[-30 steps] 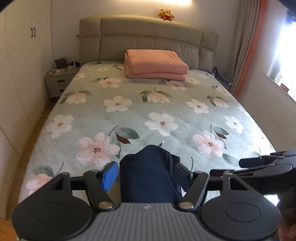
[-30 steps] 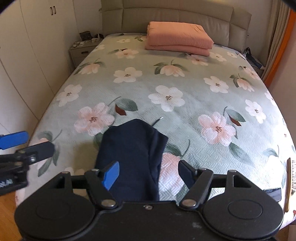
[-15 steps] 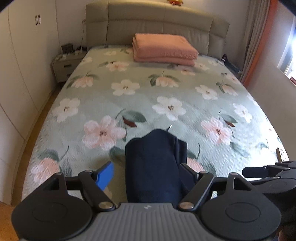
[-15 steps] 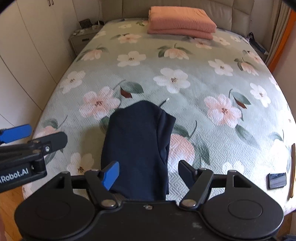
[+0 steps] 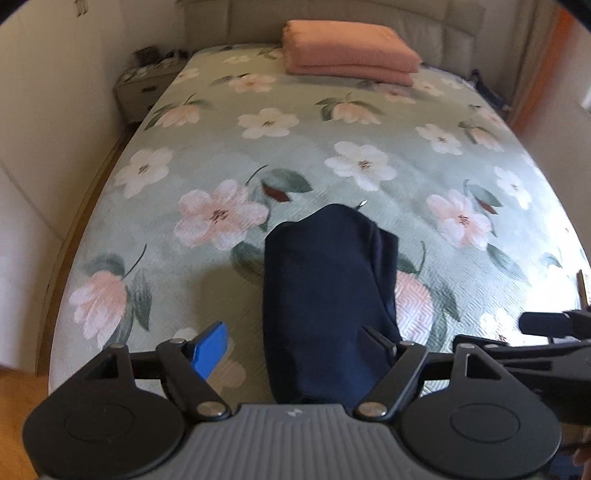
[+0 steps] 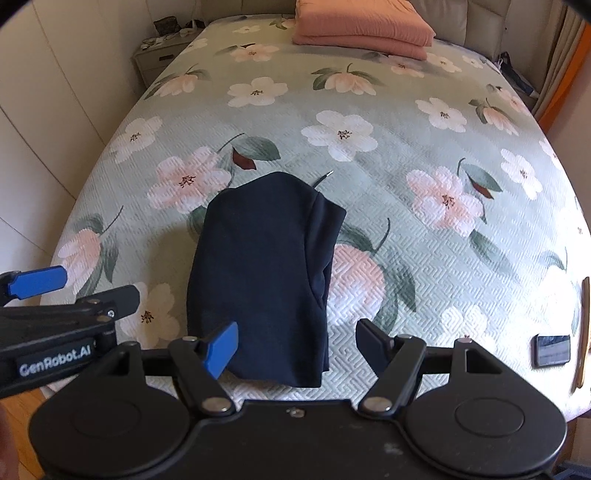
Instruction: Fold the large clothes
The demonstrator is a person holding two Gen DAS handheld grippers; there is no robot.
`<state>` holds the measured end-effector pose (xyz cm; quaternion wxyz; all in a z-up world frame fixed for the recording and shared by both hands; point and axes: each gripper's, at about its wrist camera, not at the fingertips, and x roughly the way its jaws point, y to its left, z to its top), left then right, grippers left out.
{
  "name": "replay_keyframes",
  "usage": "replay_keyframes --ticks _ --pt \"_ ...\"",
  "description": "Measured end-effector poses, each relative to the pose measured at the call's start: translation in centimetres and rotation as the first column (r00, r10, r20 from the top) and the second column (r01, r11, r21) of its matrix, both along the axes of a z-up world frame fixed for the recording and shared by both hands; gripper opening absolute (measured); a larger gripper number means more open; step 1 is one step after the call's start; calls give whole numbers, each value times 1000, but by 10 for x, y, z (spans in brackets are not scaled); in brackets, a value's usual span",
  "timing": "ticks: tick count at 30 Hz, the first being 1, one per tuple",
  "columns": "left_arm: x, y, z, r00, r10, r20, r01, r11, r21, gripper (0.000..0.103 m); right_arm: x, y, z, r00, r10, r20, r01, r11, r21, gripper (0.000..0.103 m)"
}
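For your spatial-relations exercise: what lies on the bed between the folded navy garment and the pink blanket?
Only bare floral bedspread separates the navy garment from the pink blanket, in both views.

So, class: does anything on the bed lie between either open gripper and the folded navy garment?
Nothing visible does. The navy garment lies on the floral bedspread directly ahead of the left gripper and the right gripper, both open. The phone sits off to the right and the pink blanket far behind.

navy garment [image 6: 262,273], green floral bedspread [image 6: 388,122] w/ pink+white blooms, salmon blanket [image 6: 360,27]
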<state>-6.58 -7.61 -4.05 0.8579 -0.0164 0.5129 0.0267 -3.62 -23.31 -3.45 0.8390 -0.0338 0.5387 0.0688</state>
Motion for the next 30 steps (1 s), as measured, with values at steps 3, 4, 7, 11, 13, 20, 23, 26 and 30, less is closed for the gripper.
replay_keyframes --ticks 3,4,7,11,13,20,23,26,30 --pt "-1 2 0 1000 7 -1 -7 1000 -16 79 1 1 0 1000 4 0 -4 1000 -3 85" --pt "-2 2 1 1000 8 3 -8 1000 -9 79 1 1 -1 1000 8 -1 -8 1000 -5 85" --pt "-3 3 2 1000 16 10 -16 1000 13 79 3 1 -2 1000 19 -7 -19 1000 -8 85" --pt "-4 6 3 999 31 12 -32 999 14 79 3 3 -3 999 35 -13 -35 999 -3 85" --pt "-5 6 3 999 32 14 -32 999 25 79 4 5 -4 999 40 -16 -40 999 -1 85" --pt "-5 8 4 999 43 24 -44 998 53 79 3 4 -7 999 44 -25 -44 999 9 85" --pt "-4 8 4 999 42 24 -44 997 64 79 3 2 -8 999 38 -28 -38 999 13 85" --pt "-3 7 5 999 27 23 -29 997 66 79 3 1 -8 999 34 -29 -34 999 16 85" --pt "-2 4 4 1000 0 19 -2 997 80 79 3 0 -8 999 33 -30 -33 999 17 85"
